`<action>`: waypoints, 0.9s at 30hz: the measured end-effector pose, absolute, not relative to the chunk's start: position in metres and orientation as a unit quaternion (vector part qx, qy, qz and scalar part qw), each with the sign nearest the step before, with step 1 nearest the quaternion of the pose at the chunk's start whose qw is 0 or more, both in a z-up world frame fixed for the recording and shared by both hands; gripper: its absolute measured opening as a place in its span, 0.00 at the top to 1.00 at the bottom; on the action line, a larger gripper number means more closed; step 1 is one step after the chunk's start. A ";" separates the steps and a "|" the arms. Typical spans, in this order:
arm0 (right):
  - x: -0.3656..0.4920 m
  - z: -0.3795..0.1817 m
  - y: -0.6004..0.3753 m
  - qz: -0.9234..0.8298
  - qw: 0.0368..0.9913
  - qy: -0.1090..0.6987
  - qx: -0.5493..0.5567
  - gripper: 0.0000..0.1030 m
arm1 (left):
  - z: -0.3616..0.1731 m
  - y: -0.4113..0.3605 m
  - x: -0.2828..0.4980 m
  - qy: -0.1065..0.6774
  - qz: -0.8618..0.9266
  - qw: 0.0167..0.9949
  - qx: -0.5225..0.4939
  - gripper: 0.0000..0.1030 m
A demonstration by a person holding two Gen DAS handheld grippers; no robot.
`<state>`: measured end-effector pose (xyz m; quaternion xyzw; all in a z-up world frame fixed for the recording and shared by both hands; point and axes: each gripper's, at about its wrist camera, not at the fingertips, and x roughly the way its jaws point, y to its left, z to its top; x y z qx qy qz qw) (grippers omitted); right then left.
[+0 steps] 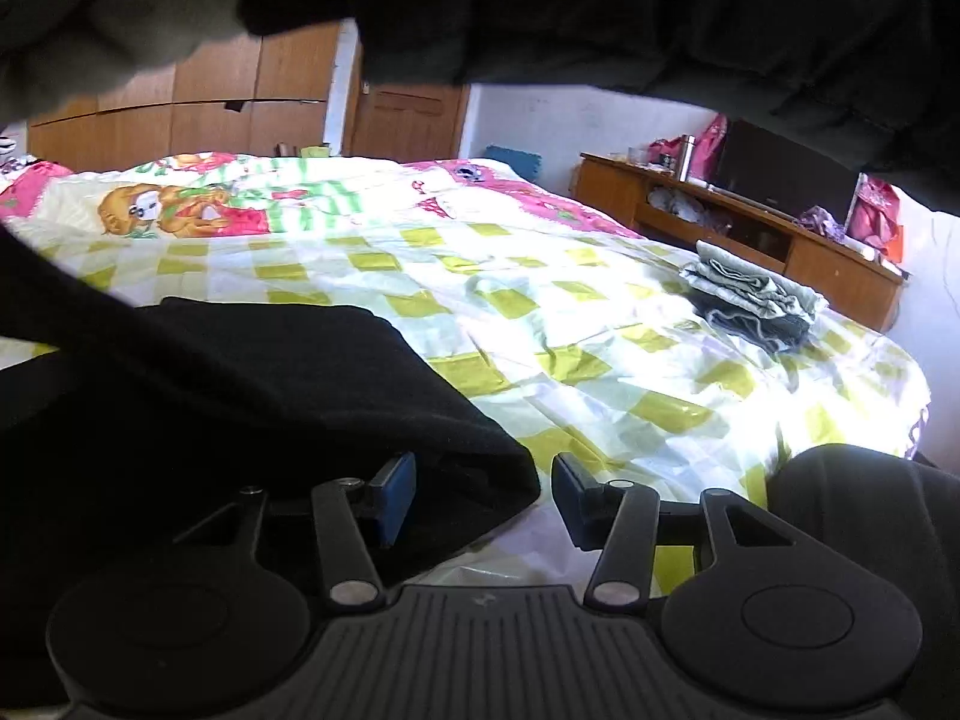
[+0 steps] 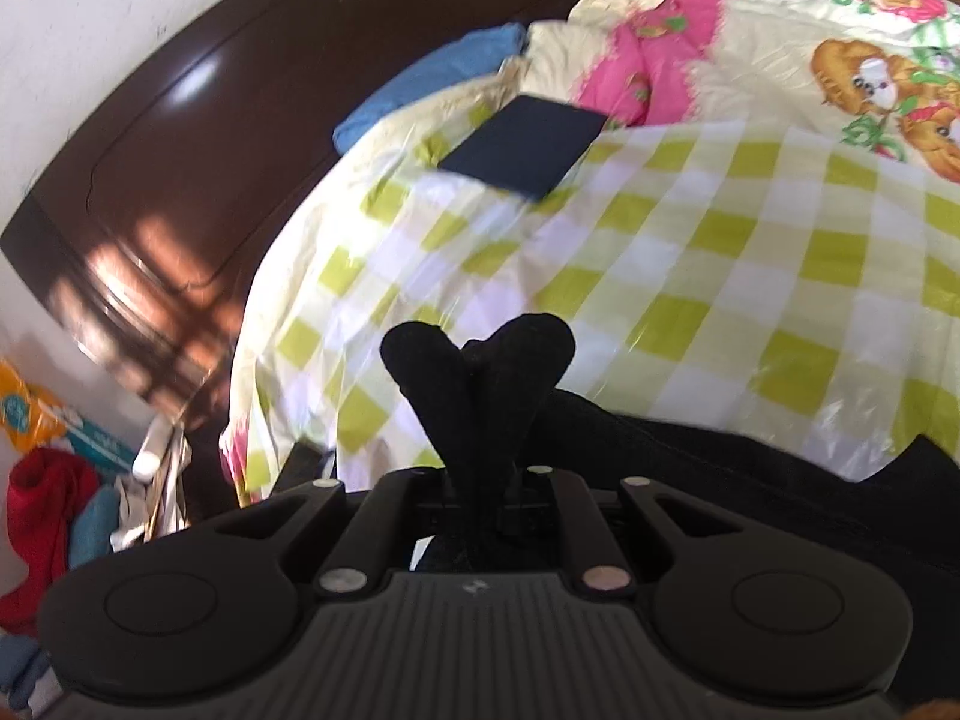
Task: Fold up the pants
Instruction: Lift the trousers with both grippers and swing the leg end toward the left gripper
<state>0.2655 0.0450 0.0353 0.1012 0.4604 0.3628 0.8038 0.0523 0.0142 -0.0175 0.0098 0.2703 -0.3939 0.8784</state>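
Right tongs [image 2: 478, 420] pinch black pants [image 2: 750, 480], left tongs [image 1: 483, 495] apart

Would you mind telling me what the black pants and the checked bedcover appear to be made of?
Black pants: likely a soft matte knit or fleece; it bunches thickly in the right tool without any shine.
Checked bedcover: probably a thin, glossy satin-like fabric, since its crinkles catch bright highlights.

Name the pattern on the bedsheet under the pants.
Yellow-green and white checks on the bedsheet; right wrist view shows it best.

Pants [image 1: 252, 396] lie on bed [image 1: 600, 324], apparently left of folded stack [image 1: 750, 300].
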 end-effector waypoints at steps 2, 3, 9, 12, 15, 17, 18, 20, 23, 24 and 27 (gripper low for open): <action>0.261 0.027 0.050 0.368 0.798 0.468 0.096 0.91 | -0.019 0.020 0.060 0.283 -0.380 0.881 -0.004 0.39; 0.258 0.025 0.053 0.372 0.795 0.471 0.090 0.91 | -0.020 0.025 0.063 0.289 -0.373 0.881 -0.012 0.39; 0.239 0.003 0.088 0.381 0.781 0.495 0.003 0.91 | -0.029 0.025 0.066 0.302 -0.361 0.882 -0.014 0.38; 0.230 -0.008 0.105 0.389 0.771 0.502 -0.055 0.91 | -0.032 0.018 0.057 0.298 -0.357 0.885 0.019 0.38; 0.230 -0.017 0.115 0.389 0.764 0.509 -0.083 0.83 | -0.031 0.022 0.057 0.301 -0.359 0.883 0.016 0.38; 0.237 -0.023 0.120 0.402 0.737 0.539 -0.074 0.64 | -0.031 0.028 0.061 0.308 -0.355 0.883 0.001 0.38; 0.238 -0.024 0.120 0.410 0.725 0.549 -0.059 0.55 | -0.031 0.033 0.063 0.312 -0.351 0.883 -0.008 0.38; 0.236 -0.018 0.119 0.428 0.715 0.551 -0.044 0.53 | -0.030 0.039 0.061 0.311 -0.337 0.889 -0.008 0.38; 0.231 0.008 0.107 0.443 0.740 0.503 -0.052 0.51 | -0.025 0.057 0.054 0.305 -0.310 0.901 -0.014 0.38; 0.234 0.016 0.099 0.444 0.748 0.491 -0.048 0.49 | -0.022 0.068 0.051 0.302 -0.293 0.907 -0.024 0.38; 0.249 0.024 0.080 0.435 0.766 0.467 -0.076 0.42 | -0.015 0.113 0.045 0.301 -0.237 0.921 -0.071 0.37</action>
